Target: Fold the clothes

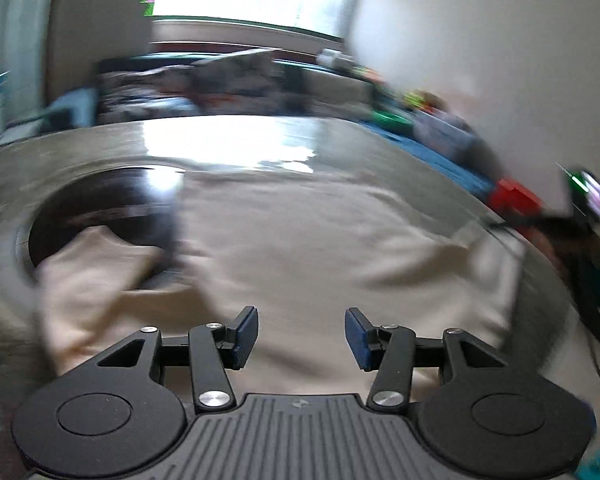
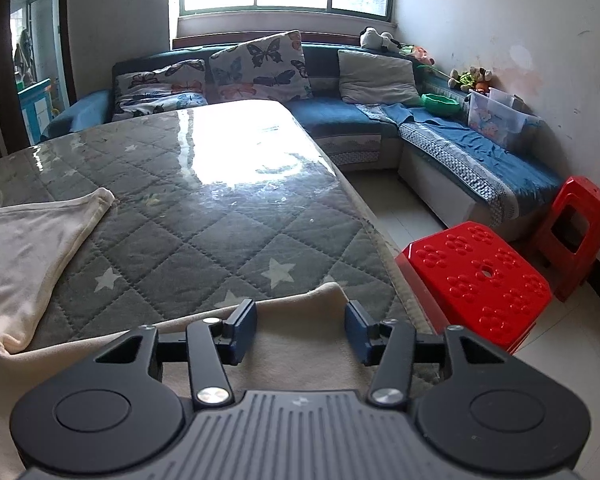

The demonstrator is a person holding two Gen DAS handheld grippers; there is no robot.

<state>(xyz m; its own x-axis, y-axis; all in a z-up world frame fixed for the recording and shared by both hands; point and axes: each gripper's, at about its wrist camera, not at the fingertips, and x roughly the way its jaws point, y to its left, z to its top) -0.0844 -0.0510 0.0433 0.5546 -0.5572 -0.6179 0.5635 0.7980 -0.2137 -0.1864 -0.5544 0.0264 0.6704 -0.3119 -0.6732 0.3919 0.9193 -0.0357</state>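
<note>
Both grippers hover spread over a cream garment [image 2: 28, 248] lying on the quilted table.

Left gripper [image 1: 301, 338] and right gripper [image 2: 301, 332] grip nothing; star-patterned grey table cover [image 2: 204, 216], red stool [image 2: 480, 276] beside, blue sofa [image 2: 340, 120] beyond.

Left gripper [image 1: 301, 338] and right gripper [image 2: 301, 331] were alike: matte black linkage arms joined by silver round-headed screws, two large black discs flanking a grey ribbed housing, and dark blue ribbed pads [image 1: 247, 336] lining the black fingers [image 2: 242, 330].
</note>
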